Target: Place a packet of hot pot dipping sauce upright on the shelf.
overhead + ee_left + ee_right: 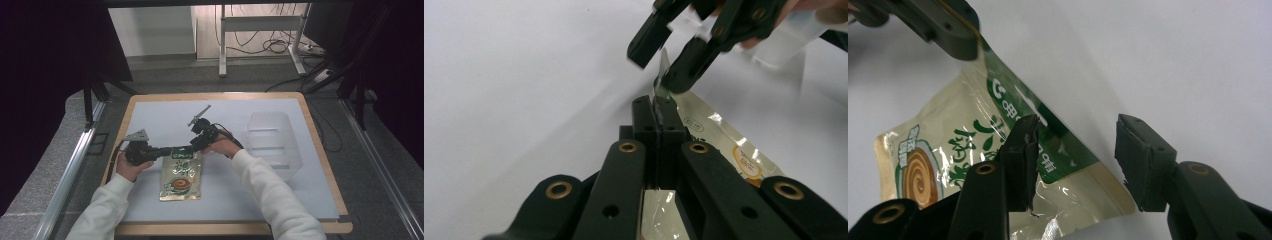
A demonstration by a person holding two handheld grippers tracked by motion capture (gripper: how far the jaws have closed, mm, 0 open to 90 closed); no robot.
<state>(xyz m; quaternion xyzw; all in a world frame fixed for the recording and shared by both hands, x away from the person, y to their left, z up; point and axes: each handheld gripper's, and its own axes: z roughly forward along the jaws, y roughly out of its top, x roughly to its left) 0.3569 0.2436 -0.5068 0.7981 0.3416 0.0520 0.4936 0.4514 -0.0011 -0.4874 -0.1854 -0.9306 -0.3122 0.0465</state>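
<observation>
High view, item 1: a gold and green snack pouch (181,176) is seen flat on the white table (250,200), left of centre in the lower half of the frame, its top edge raised toward both grippers.

Item 2: the left gripper (172,150), held in the person's left hand (131,167), is placed at the pouch's upper left corner. In the left gripper view its jaws are closed tight on the top seam of the pouch (724,145), the foil strip being pinched upright between them.

Item 3: the right gripper (196,145), held in the right hand (222,147), is placed at the pouch's upper right corner, just beside the left gripper. In the right gripper view its jaws stand parted, with a clear gap between the 2 pads; the green top band of the pouch (998,150) runs behind the left pad and across part of the gap, and no pressing contact is visible.

Item 4: a clear plastic bin (272,142) is seen at the right of the table, well apart from the pouch.

Obscured: the pouch's printed text is too small or blurred to be read. Its lower part is cut off in both gripper views. The right gripper's pad tips (664,55) are motion-blurred in the left gripper view.
</observation>
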